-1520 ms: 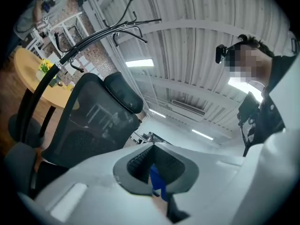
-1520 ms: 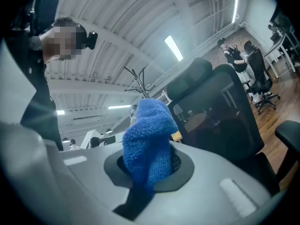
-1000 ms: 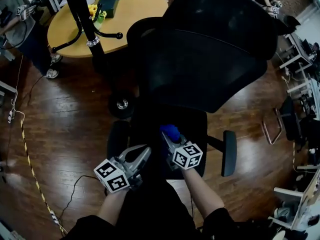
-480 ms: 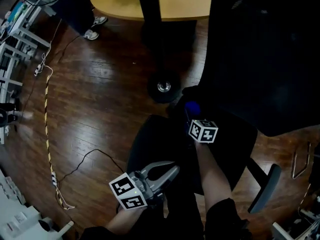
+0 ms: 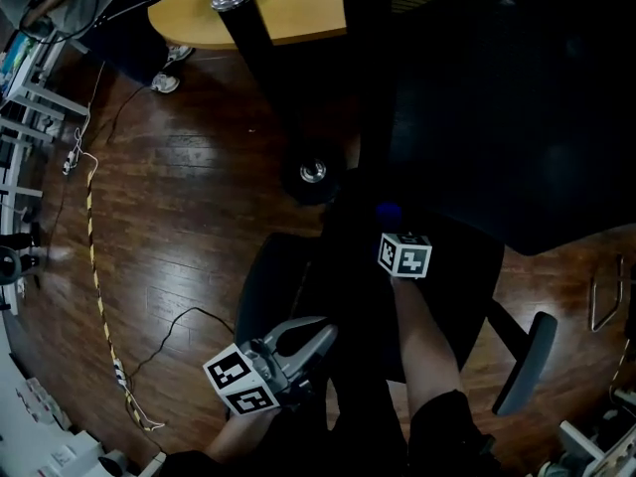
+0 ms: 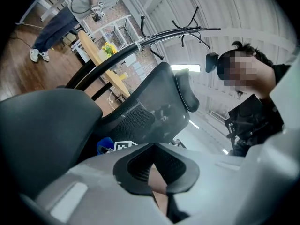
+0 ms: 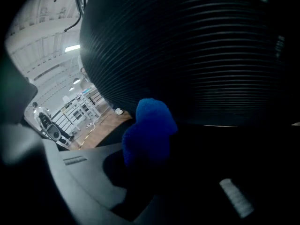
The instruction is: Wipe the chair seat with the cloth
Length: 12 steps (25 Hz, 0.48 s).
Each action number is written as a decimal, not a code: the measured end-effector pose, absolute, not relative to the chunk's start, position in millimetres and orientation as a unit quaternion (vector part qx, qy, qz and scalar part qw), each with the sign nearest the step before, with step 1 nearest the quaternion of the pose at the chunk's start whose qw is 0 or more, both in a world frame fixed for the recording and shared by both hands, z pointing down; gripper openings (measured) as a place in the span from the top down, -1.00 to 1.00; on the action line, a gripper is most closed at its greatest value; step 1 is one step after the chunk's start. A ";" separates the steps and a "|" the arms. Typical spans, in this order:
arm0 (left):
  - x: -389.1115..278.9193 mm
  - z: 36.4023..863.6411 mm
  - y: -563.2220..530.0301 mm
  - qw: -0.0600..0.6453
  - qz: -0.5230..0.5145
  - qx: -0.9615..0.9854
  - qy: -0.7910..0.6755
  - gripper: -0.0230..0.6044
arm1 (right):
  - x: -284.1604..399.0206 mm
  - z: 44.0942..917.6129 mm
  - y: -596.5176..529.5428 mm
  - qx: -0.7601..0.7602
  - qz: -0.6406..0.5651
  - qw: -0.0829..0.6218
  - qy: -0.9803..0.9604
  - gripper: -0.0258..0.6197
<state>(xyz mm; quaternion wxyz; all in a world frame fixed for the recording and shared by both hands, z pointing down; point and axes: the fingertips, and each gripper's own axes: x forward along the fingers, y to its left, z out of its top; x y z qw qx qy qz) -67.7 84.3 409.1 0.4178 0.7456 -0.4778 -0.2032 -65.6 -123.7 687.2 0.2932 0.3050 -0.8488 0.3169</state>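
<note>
– Counting the grippers first: how many are seen, and how are they set?

– Two are seen. The right gripper is clamped on one blue cloth, which bulges out past its tips. The left gripper is held low, behind the right one and to its left. Its jaw tips are pressed together and nothing is gripped between them. One marker cube is carried on each gripper, so two are counted.

– Where is the seat found?

– One black chair is seen. Its chair seat is spread directly beneath the right gripper. The cloth is held over the seat's rear, just short of the one mesh backrest, which is raised straight ahead of that gripper. Whether the cloth is pressed onto the seat cannot be told, since that spot is very dark.

– And at the sides?

– Two rests are counted. One armrest is placed just ahead of the left gripper. The other armrest is set well off to the right of the right gripper.

– What is seen beyond?

– One round wooden table and one black pole are found far ahead of the left gripper. The wooden floor is spread out to its left.
</note>
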 end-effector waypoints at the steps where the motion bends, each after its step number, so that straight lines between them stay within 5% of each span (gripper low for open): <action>1: -64.0 410.5 83.4 0.422 -0.199 0.747 -0.474 0.96 | -47.9 690.1 -129.5 0.319 0.320 0.296 -0.841 0.81; 12: -19.6 425.2 71.1 0.453 -0.142 0.781 -0.404 0.96 | 185.9 682.4 -158.3 0.475 0.320 0.319 -0.755 0.82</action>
